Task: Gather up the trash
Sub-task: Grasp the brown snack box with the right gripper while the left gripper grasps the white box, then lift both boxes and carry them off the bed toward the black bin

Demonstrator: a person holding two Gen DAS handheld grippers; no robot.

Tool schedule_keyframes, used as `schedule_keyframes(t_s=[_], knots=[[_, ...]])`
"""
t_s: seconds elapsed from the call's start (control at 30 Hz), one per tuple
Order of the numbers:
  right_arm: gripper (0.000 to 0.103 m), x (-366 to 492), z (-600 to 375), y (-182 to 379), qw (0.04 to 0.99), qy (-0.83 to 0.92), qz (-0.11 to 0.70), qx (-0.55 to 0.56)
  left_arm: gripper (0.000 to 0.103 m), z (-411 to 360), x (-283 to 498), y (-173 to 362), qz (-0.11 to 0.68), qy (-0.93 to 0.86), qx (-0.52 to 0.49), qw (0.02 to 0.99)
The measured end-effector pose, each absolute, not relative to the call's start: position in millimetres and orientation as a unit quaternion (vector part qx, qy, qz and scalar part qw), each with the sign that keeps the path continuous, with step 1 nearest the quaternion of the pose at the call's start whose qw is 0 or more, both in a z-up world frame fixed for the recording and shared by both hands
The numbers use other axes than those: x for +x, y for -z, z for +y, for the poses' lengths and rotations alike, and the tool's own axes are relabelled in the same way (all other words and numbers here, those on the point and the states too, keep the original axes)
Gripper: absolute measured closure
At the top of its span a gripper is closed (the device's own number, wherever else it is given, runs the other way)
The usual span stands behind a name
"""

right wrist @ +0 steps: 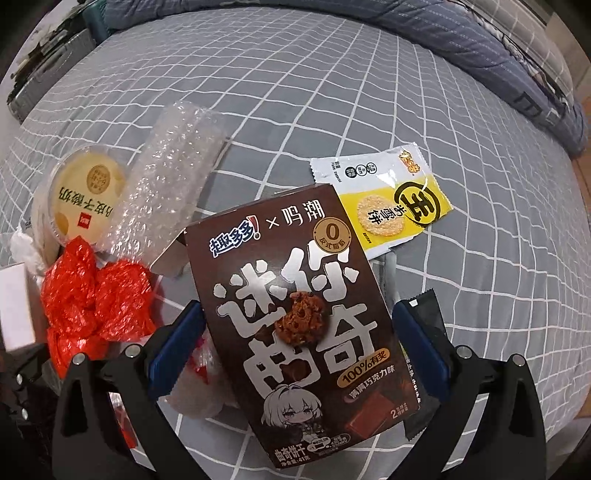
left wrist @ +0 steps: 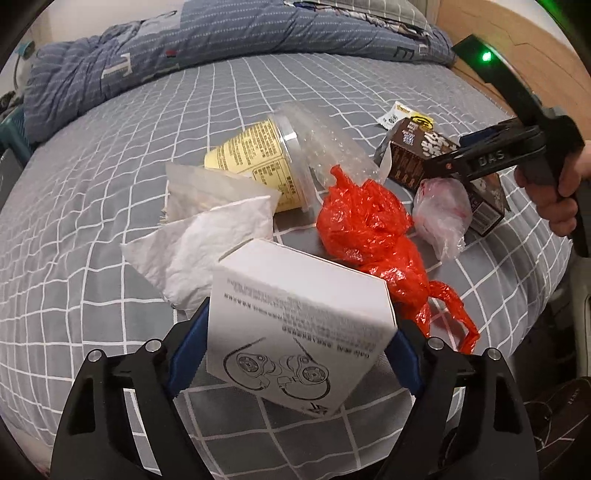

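Observation:
Trash lies on a grey checked bed sheet. My left gripper is shut on a white printed box, held above the sheet. My right gripper is over a brown cookie box, blue pads either side of it; the left pad touches, the right shows a gap. It also shows in the left wrist view. A red plastic bag, a clear plastic bag, a yellow cup, bubble wrap, white tissue and a yellow snack wrapper lie between.
A rumpled blue quilt lies along the far side of the bed. A wooden headboard stands at the back right. The bed edge drops off at the right. A dark wrapper lies beside the cookie box.

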State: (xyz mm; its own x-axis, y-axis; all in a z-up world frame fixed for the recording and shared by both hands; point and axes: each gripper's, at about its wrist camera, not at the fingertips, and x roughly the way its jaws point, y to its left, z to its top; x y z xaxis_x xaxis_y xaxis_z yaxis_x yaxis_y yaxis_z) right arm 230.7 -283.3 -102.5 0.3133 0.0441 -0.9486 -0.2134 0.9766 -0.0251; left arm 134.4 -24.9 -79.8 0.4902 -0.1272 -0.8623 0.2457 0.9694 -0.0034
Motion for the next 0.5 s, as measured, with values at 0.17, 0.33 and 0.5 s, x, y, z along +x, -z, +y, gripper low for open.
schedule_keyframes(t_s=[0.17, 0.33, 0.5], knots=[[0.006, 236, -279, 108, 0.806, -0.062, 0.584, -0.076, 0.022, -25, 129, 78, 0.489, 0.109, 0.063, 0.863], [0.007, 241, -286, 103, 0.816, -0.058, 0.572, -0.057, 0.022, -26, 129, 78, 0.489, 0.108, 0.064, 0.863], [0.006, 242, -293, 109, 0.807, -0.056, 0.585, -0.056, 0.022, -24, 128, 78, 0.487, 0.109, 0.062, 0.864]])
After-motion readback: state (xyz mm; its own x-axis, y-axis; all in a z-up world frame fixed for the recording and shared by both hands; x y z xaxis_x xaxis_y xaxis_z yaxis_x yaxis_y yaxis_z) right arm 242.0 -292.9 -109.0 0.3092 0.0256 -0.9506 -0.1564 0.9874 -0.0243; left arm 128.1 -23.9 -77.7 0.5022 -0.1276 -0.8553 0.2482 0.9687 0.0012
